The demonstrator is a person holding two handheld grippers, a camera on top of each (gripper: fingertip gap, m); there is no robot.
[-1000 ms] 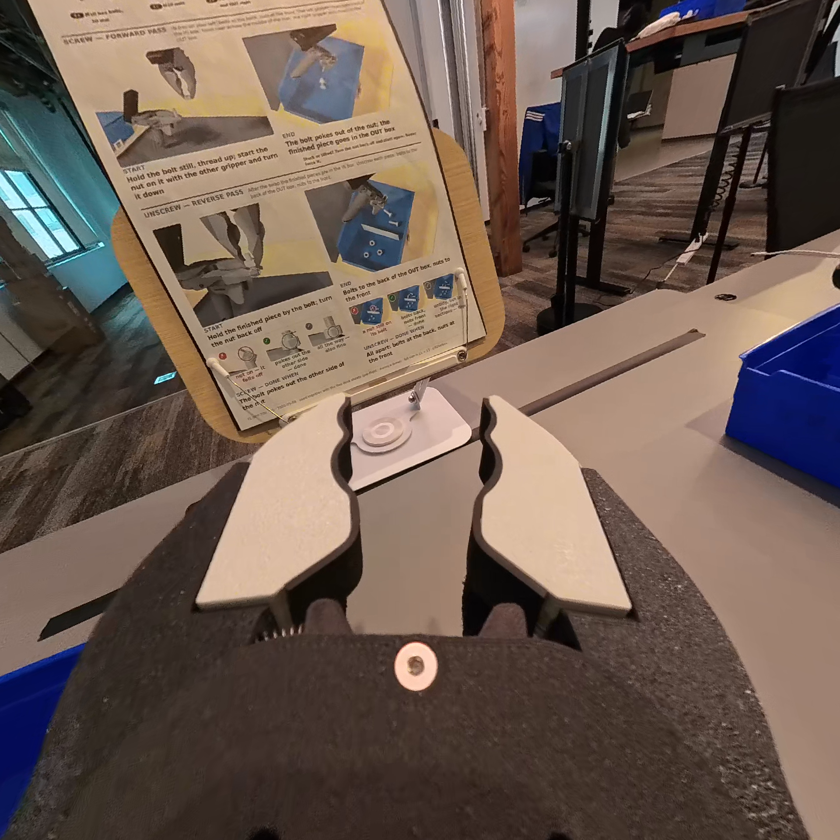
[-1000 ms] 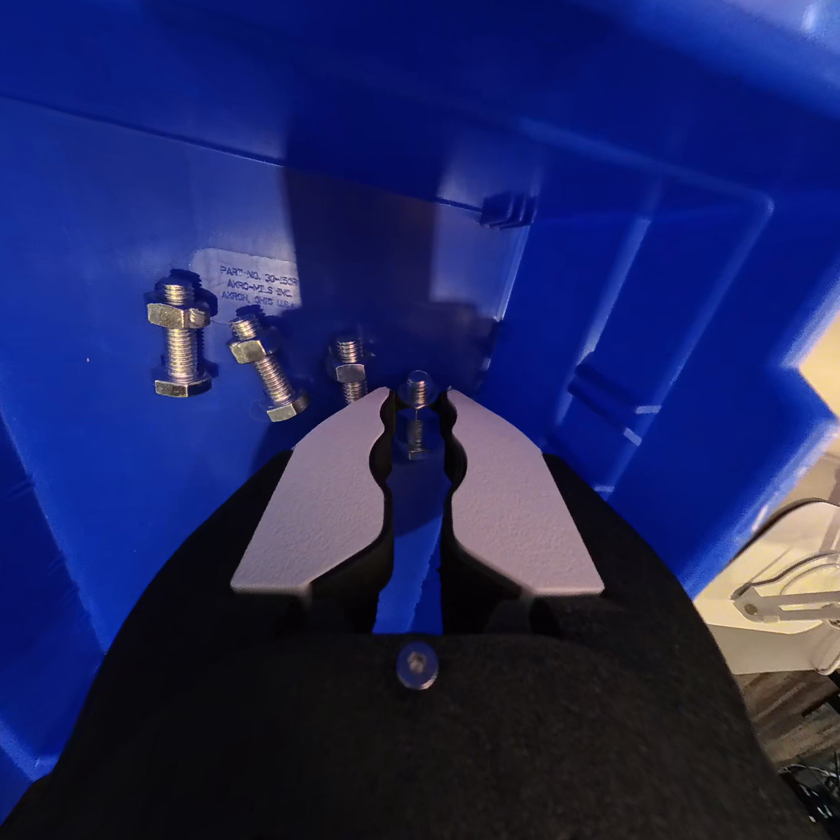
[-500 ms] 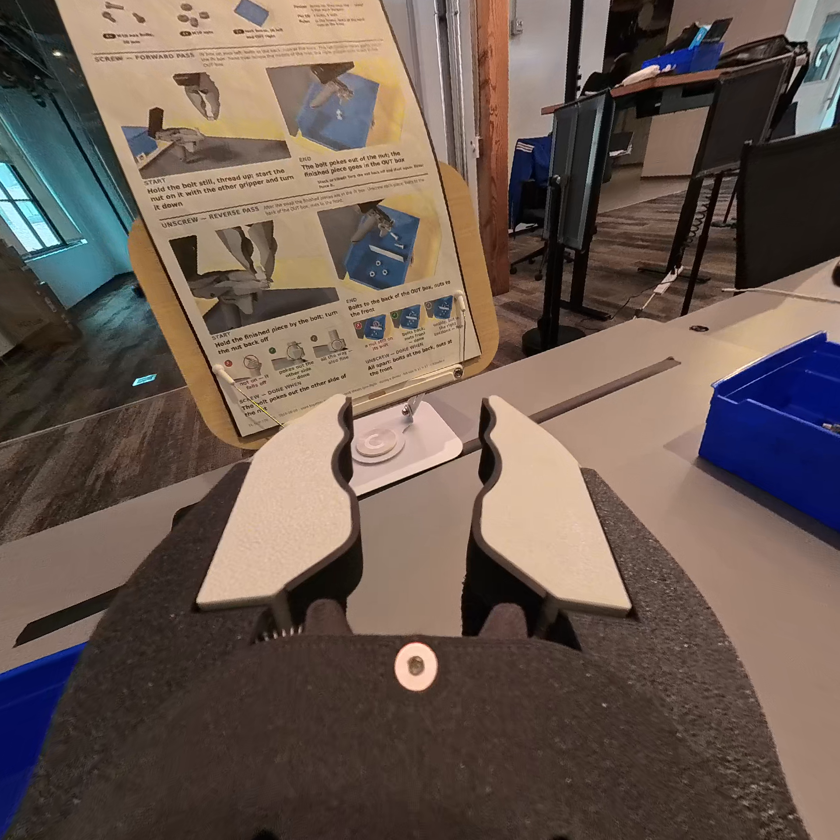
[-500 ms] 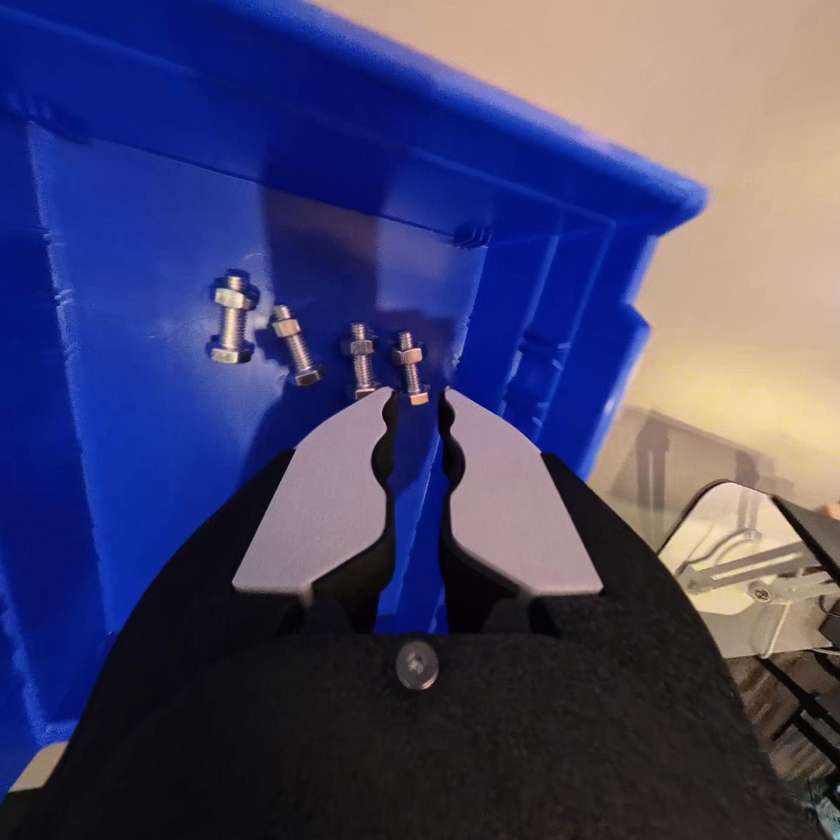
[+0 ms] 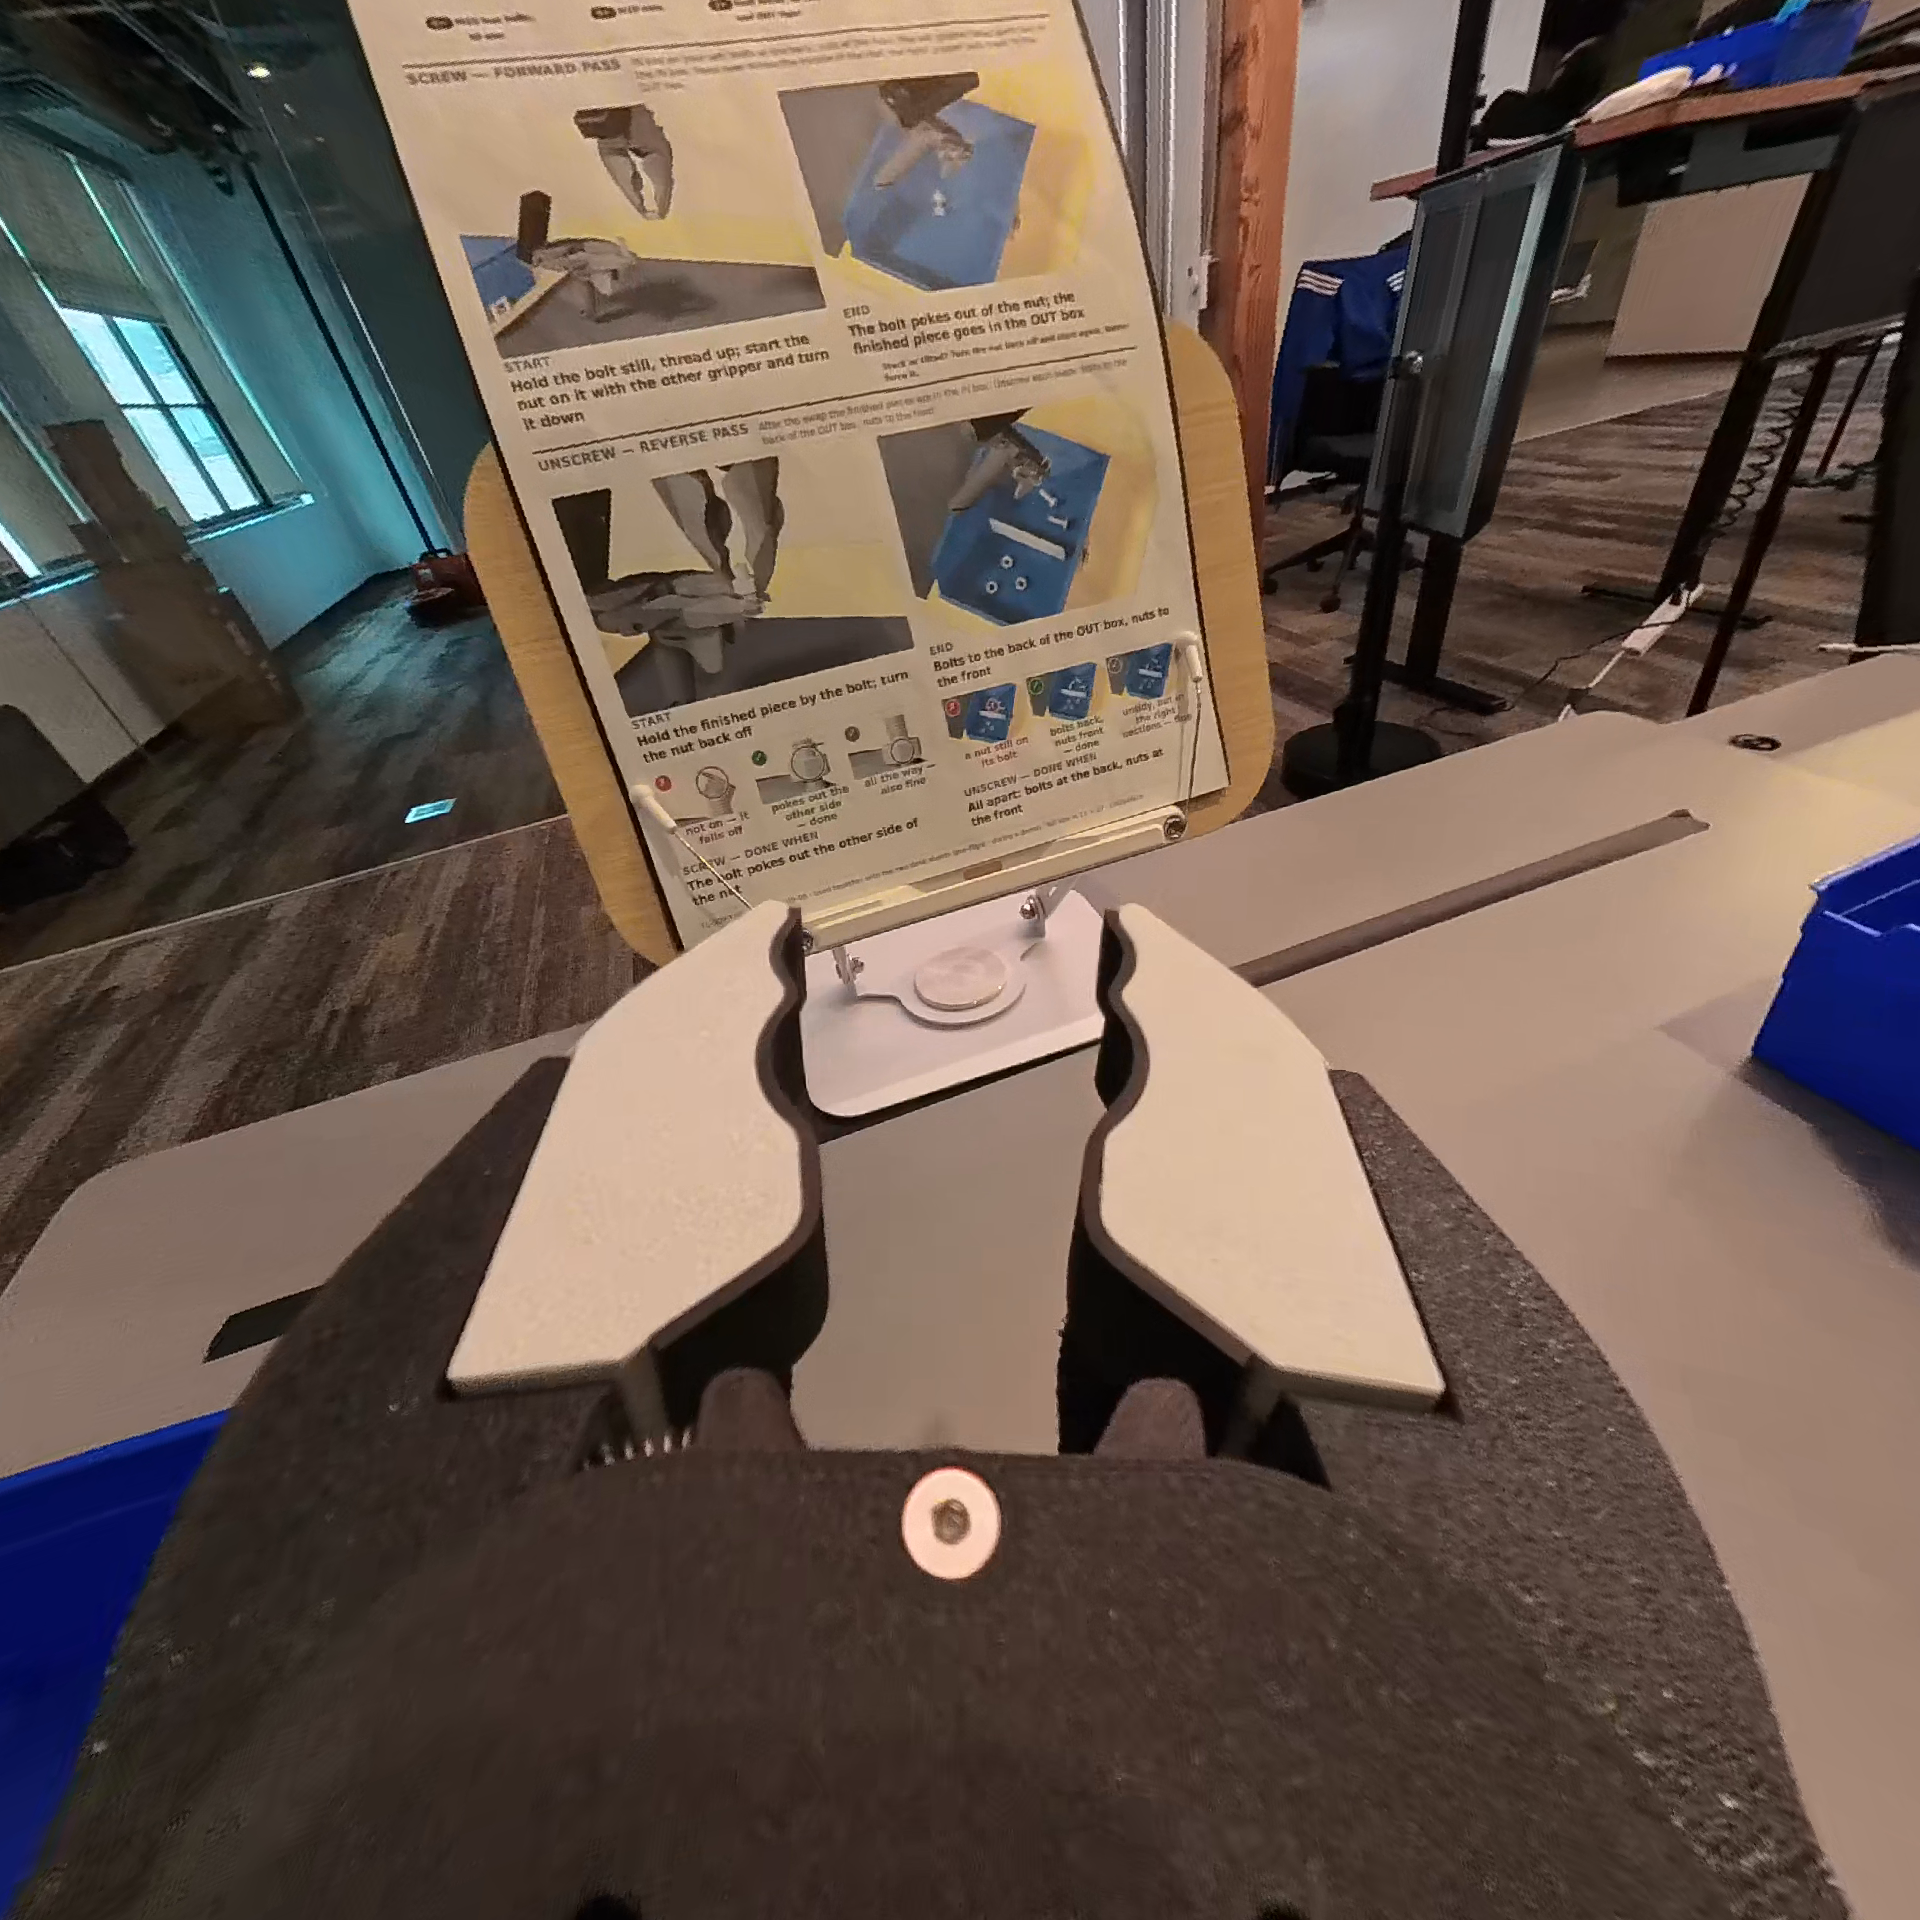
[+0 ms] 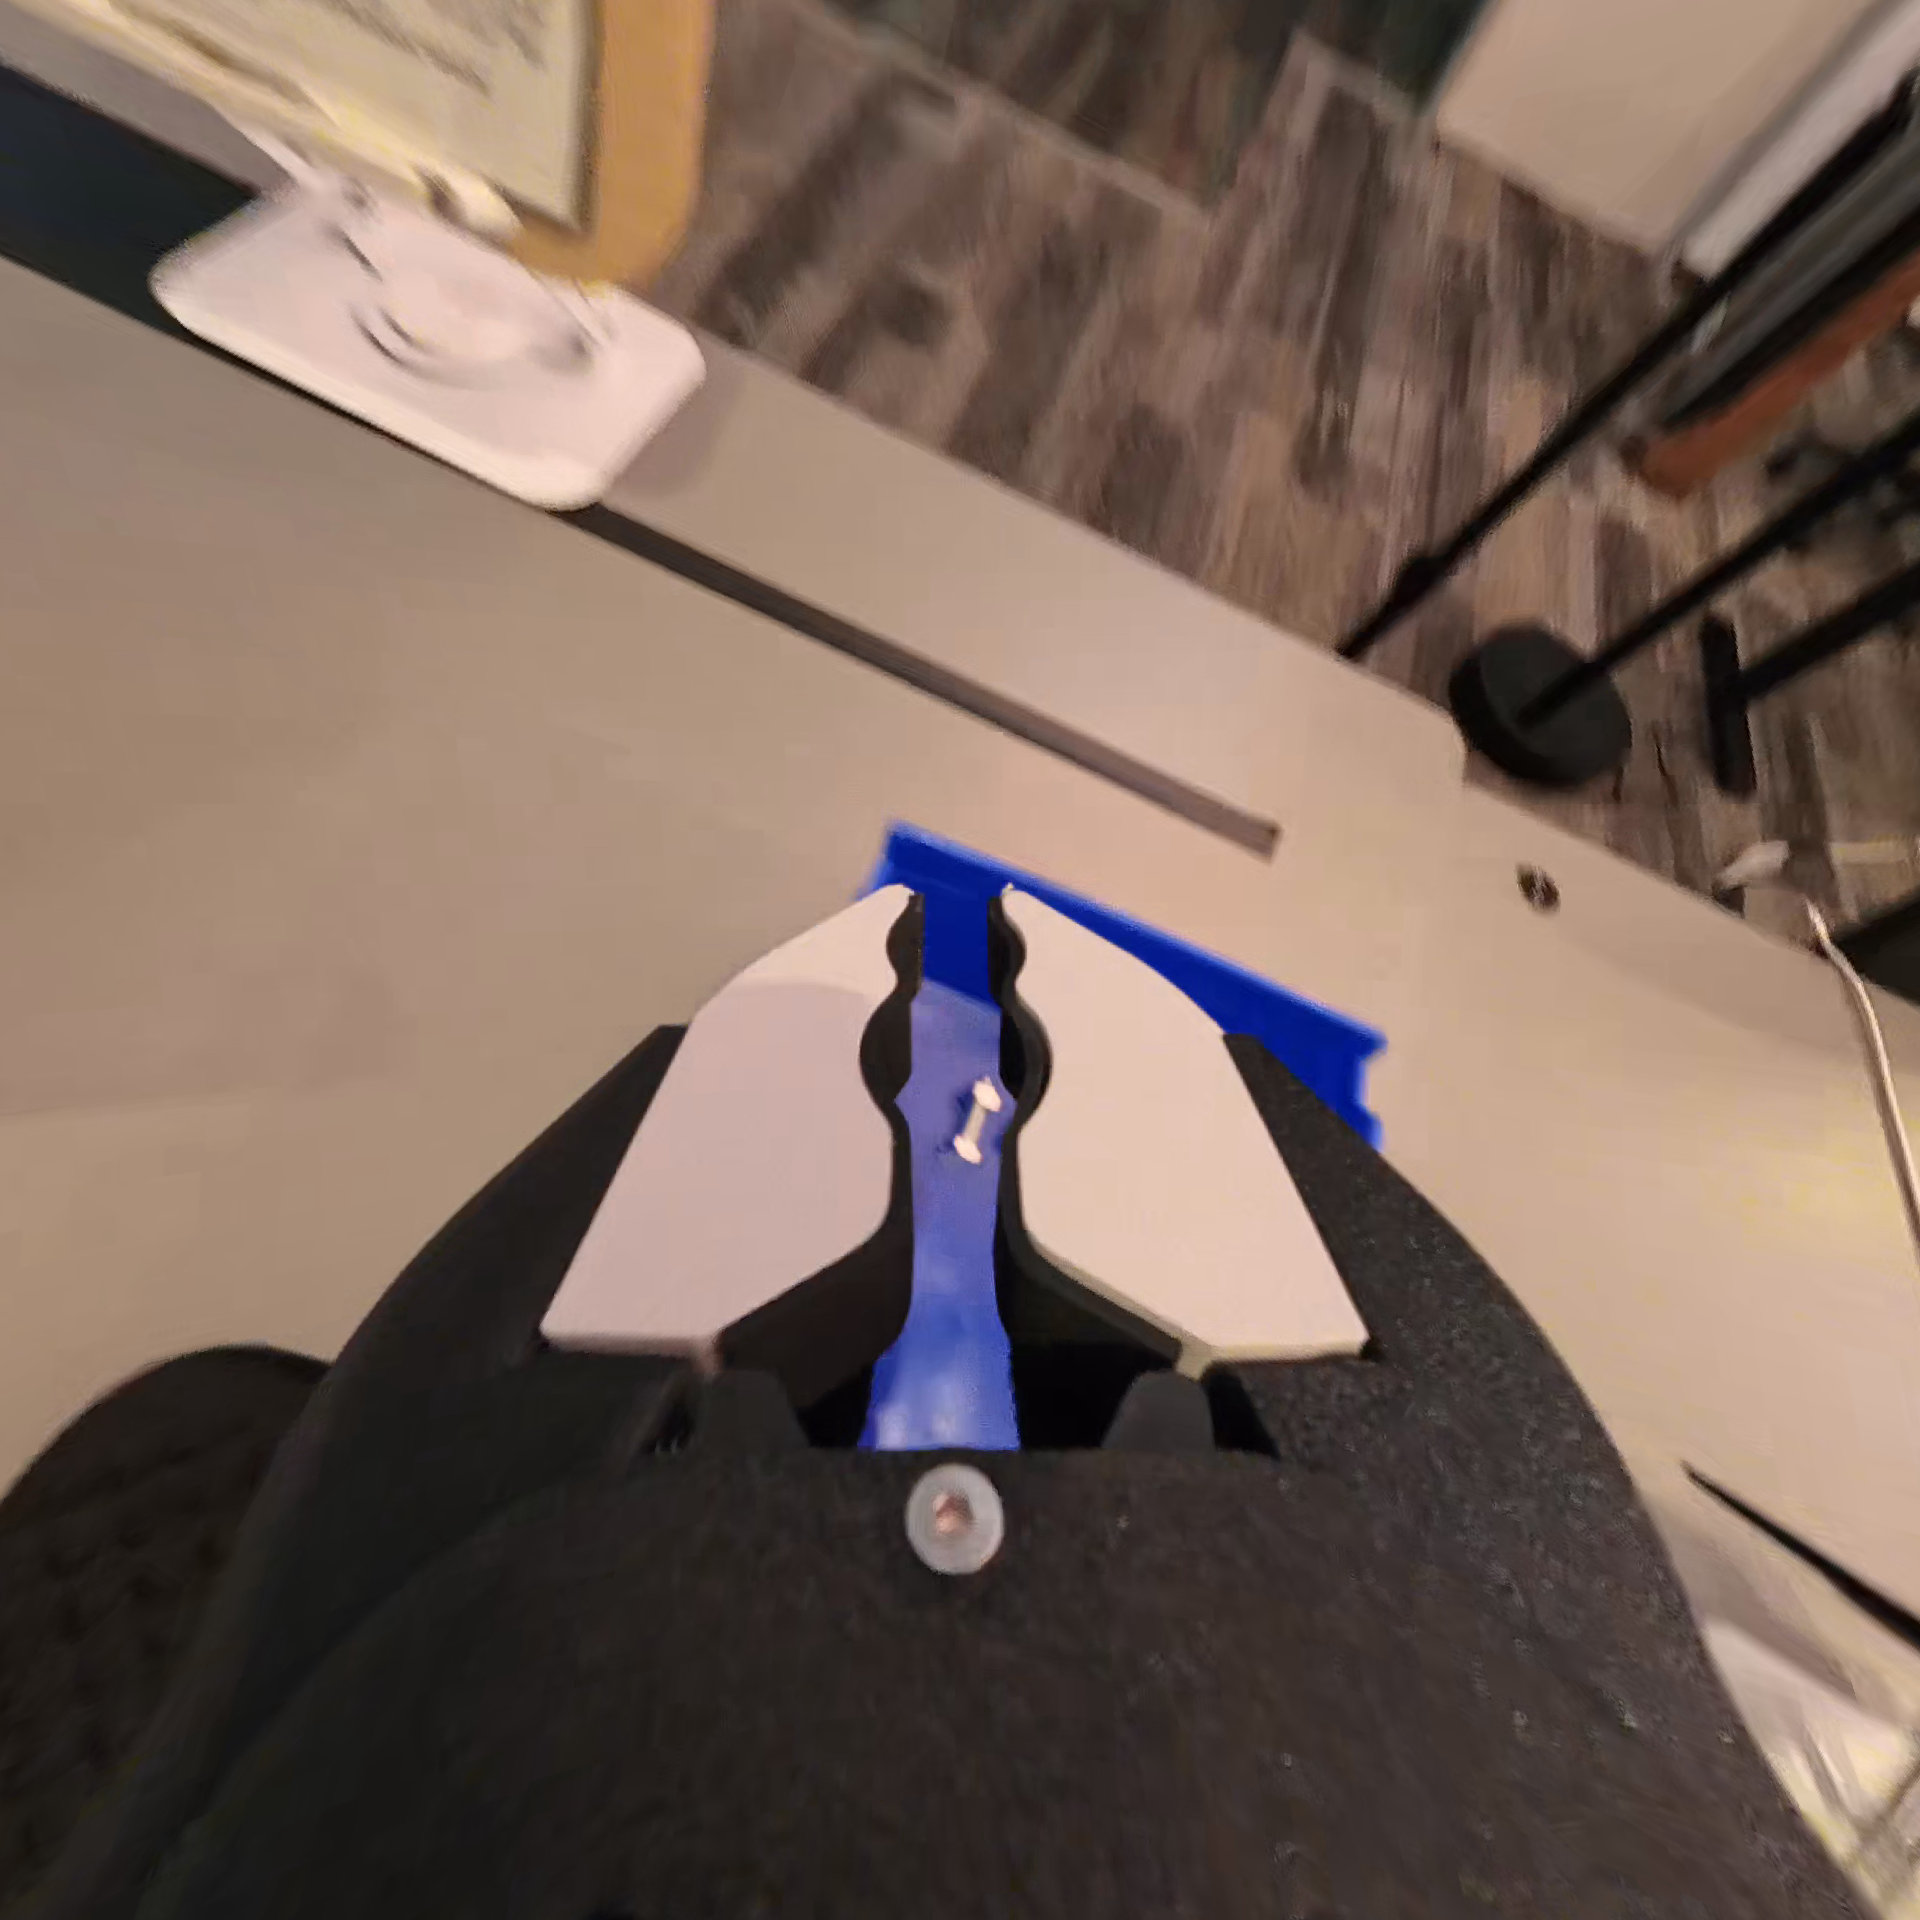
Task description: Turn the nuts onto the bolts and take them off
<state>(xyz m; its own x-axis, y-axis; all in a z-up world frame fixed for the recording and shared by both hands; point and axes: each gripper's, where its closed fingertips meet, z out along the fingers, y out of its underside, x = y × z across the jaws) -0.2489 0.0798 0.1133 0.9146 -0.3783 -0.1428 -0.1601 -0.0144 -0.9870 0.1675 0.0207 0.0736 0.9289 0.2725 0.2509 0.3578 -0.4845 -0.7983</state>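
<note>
bolt (image 6: 975,1120) with its nut on lies inside the blue bin (image 6: 1195,977) on the grey table (image 6: 416,831). right gripper (image 6: 956,904) hangs above the bin, open a little, holding nothing. left gripper (image 5: 951,925) is wide open and empty, well apart from the bin.

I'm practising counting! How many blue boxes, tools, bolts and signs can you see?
Blue boxes: 2
Tools: 2, the left tool and the right tool
Bolts: 1, others may be hidden
Signs: 1
Total: 6
</note>
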